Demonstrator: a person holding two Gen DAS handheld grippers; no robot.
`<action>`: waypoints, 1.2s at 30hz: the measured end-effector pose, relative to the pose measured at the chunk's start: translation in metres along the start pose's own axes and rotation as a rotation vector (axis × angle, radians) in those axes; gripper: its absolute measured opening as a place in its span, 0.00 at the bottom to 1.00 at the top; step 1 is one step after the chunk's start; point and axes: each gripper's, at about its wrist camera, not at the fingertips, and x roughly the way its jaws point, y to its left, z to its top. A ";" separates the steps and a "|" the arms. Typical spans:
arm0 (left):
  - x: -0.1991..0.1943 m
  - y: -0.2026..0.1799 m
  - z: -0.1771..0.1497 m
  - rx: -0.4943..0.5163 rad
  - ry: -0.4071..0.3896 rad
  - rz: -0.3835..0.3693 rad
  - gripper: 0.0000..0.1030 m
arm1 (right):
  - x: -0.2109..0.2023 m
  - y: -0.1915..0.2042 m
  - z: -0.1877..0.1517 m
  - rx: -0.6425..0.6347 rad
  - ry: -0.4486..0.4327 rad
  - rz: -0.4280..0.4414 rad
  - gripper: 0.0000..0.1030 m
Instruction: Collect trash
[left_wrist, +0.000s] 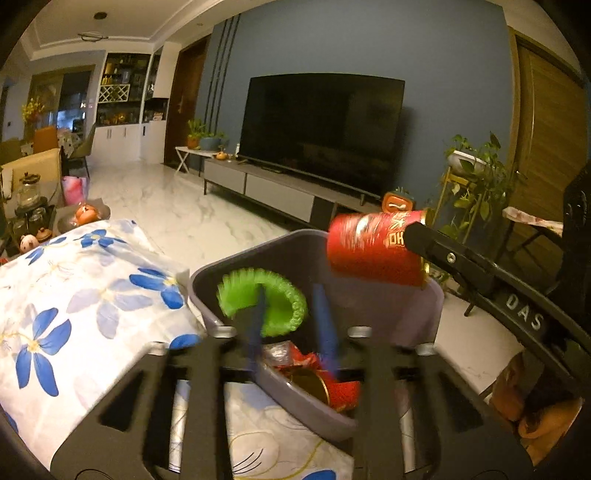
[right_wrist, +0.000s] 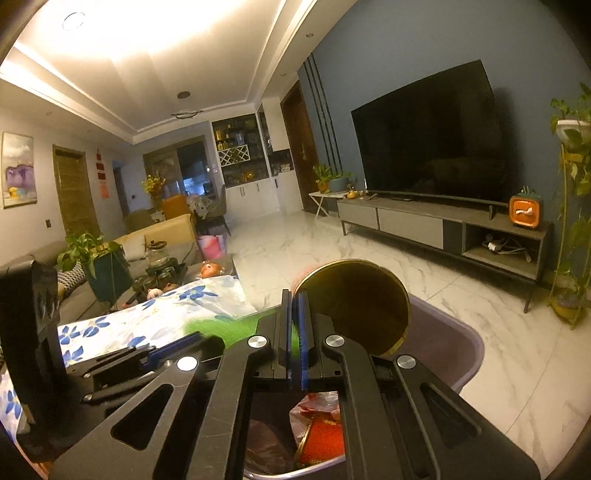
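Note:
A grey-purple bin stands at the edge of the flowered tablecloth. My left gripper is open over it, blue fingers apart. A green ruffled piece of trash, blurred, sits just past the tips over the bin with neither pad pressing on it. My right gripper is nearly closed, pinching the rim of a red can. The can's gold end faces its camera, and it lies sideways above the bin's far right corner. Red wrappers and a gold-rimmed can lie inside.
Marble floor spreads beyond the bin to a low TV stand with a large TV. A plant stand is at the right. A low table with tea things lies left of the cloth.

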 end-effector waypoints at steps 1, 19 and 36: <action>-0.001 0.001 -0.001 -0.008 -0.002 0.000 0.44 | 0.001 -0.001 0.000 0.006 0.003 0.001 0.19; -0.128 0.048 -0.040 -0.157 -0.045 0.456 0.94 | -0.061 0.066 -0.025 -0.183 -0.023 -0.154 0.95; -0.266 0.025 -0.075 -0.122 -0.102 0.635 0.94 | -0.154 0.139 -0.056 -0.261 -0.007 -0.109 0.95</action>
